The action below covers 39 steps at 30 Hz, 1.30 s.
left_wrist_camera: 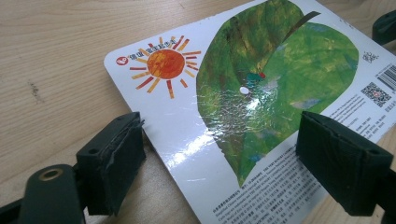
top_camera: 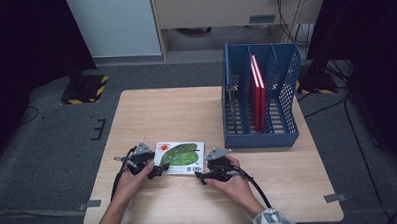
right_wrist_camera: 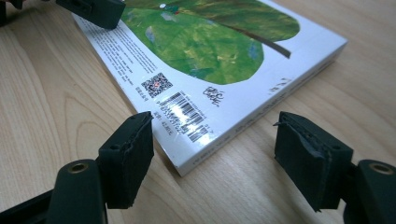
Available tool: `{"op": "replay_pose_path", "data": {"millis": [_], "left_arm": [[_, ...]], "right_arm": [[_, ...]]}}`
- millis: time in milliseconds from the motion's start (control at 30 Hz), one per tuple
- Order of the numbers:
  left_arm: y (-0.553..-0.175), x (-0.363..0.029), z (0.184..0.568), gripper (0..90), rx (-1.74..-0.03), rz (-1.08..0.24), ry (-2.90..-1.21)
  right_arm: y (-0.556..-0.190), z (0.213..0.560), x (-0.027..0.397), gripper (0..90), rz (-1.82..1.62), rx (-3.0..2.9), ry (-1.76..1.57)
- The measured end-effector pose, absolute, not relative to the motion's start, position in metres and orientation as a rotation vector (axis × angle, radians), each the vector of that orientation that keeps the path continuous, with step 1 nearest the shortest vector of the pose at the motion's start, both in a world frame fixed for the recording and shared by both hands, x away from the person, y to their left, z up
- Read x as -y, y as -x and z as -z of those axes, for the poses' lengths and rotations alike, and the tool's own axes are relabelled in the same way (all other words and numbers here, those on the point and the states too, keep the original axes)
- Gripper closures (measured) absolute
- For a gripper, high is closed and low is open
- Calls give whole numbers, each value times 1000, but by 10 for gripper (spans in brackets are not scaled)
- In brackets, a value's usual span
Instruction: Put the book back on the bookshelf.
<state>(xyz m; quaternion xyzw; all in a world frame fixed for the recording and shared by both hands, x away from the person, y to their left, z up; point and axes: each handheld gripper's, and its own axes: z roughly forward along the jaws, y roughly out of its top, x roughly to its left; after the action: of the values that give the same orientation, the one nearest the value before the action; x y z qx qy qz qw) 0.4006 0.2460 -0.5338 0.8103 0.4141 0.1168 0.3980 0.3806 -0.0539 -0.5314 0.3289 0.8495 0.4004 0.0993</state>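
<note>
High view shows your left gripper point(top_camera: 156, 169) and right gripper point(top_camera: 203, 178), both spread, flanking the short ends of the flat white leaf-printed book point(top_camera: 182, 157) lying along the table's point(top_camera: 151, 113) near edge.

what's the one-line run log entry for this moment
left hand-held gripper: open, straddling flat green-leaf picture book | right hand-held gripper: open at book corner

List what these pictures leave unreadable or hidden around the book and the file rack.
- Book: small print blurred in the left gripper view; its near corner cut off by the bottom edge.
- Red folders: lower parts hidden by the blue rack's walls, high view.
- Book's underside: hidden against the table.
</note>
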Motion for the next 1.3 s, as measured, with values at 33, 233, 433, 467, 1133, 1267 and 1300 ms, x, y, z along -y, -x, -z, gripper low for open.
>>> {"op": "replay_pose_path", "data": {"millis": [33,233,433,467,1133,1267,1300], "left_arm": [[-400,-246,533,147,-1049,-295,-2054],[-394,-238,533,148,-1024,-273,-2073],[-383,-231,532,149,-998,-253,-2095],[-381,-229,531,148,-994,-251,-2100],[-382,-219,521,60,-941,-268,-2122],[-391,-221,521,47,-911,-304,-2157],[-393,-224,522,53,-913,-315,-2160]], "right_arm": [[-381,533,53,282,-1191,-2517,-990],[-378,532,52,273,-1174,-2521,-959],[-371,531,60,269,-1167,-2519,-963],[-370,532,61,269,-1165,-2518,-959],[-353,536,70,170,-1100,-2528,-874],[-351,537,69,159,-1104,-2517,-887],[-351,537,69,158,-1102,-2518,-889]]}}
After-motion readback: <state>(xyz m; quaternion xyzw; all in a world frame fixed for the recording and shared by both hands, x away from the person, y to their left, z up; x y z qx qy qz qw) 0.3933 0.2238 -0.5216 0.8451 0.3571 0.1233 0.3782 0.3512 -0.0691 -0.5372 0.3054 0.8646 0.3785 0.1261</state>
